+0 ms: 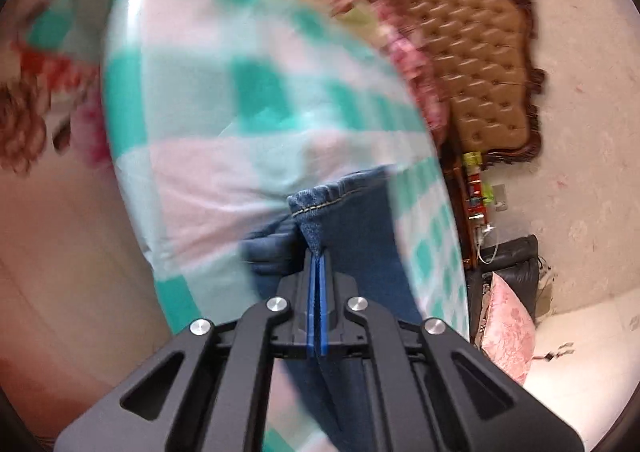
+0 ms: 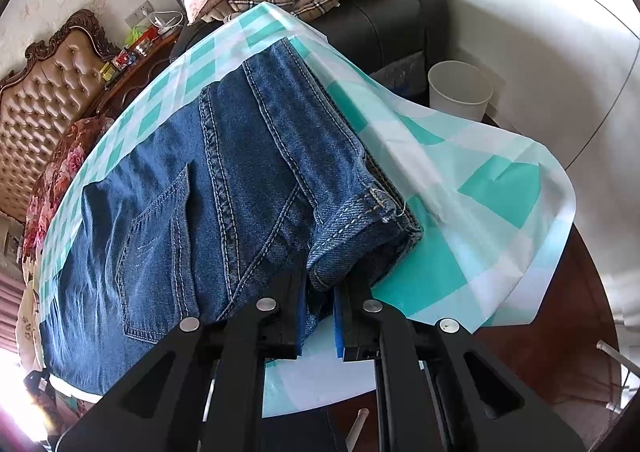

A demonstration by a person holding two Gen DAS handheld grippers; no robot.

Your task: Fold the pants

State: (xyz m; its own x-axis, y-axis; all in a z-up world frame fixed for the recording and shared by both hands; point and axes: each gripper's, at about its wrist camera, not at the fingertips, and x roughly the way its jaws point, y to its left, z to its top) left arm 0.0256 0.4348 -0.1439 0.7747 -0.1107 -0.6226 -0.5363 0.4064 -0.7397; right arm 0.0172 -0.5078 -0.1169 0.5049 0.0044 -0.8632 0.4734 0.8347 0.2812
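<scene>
Bare checkered cloth (image 2: 472, 179) right of the jeans (image 2: 224, 179); bucket (image 2: 460, 89) stands beyond

Blue denim jeans (image 2: 192, 187), contrast stitching, lying folded on a teal-and-white checked cloth (image 2: 460, 187), back pocket facing up. Legs doubled over lengthwise; stacked hem ends sit near the cloth's edge with a thick hem cuff raised at the front. In the left wrist view, a stitched hem corner of the jeans (image 1: 320, 211) is lifted off the cloth, the rest trailing down blurred.
</scene>
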